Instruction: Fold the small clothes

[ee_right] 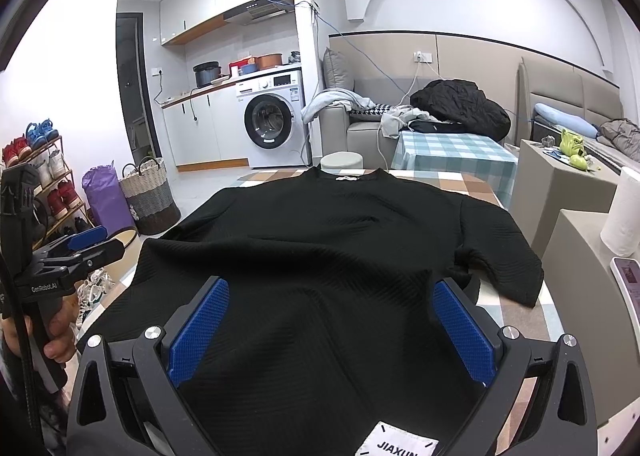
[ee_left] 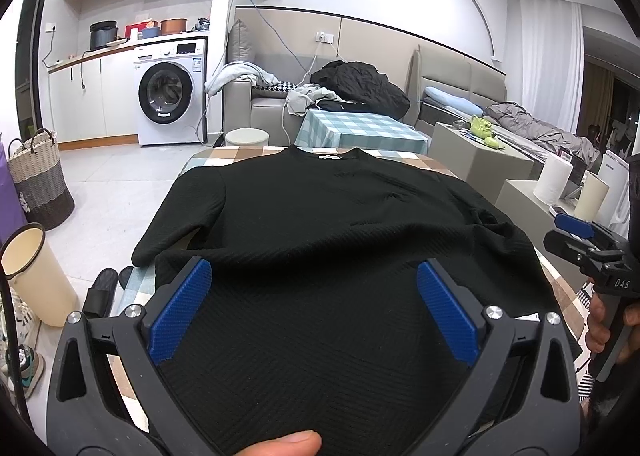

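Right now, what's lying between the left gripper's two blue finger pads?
Only the black shirt: the left wrist view shows its hem end filling the gap of the open left gripper, no other object there.

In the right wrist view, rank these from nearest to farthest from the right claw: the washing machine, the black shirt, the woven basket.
1. Black shirt, directly under the open right claw, spread on the table.
2. Woven basket, on the floor, far left.
3. Washing machine, against the back wall, left of centre.
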Tool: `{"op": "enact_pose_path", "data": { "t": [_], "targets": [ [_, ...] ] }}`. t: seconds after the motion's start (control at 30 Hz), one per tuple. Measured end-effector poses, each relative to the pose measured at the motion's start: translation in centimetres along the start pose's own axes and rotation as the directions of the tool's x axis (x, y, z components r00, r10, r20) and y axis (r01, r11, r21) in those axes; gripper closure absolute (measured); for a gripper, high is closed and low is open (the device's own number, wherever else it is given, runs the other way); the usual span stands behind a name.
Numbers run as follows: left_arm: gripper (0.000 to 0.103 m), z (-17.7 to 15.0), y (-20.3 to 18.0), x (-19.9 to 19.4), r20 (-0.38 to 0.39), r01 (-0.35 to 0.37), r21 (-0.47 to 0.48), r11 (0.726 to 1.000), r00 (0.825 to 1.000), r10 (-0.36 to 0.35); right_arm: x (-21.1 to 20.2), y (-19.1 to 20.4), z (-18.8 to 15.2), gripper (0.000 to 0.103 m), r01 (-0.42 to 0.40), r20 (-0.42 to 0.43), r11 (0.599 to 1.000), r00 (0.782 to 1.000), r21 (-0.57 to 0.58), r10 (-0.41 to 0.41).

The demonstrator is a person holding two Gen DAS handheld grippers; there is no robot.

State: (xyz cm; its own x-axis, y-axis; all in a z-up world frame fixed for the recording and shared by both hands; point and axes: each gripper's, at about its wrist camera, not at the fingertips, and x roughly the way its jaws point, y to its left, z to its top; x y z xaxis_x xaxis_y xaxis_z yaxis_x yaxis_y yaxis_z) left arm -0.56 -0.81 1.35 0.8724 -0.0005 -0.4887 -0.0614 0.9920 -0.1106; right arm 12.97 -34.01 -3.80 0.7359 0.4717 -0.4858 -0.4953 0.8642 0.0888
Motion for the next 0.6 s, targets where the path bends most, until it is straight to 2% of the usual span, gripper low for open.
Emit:
{"op": "enact_pose_path", "data": {
  "t": [0.6],
  "targets": [
    [0.001,-0.08,0.01,-0.01,0.002,0.002,0.001,1.0,1.0,-0.002,-0.02,-0.27,0.06,0.0,0.02,0.002,1.0,1.0,0.009,-0.02]
  ]
}}
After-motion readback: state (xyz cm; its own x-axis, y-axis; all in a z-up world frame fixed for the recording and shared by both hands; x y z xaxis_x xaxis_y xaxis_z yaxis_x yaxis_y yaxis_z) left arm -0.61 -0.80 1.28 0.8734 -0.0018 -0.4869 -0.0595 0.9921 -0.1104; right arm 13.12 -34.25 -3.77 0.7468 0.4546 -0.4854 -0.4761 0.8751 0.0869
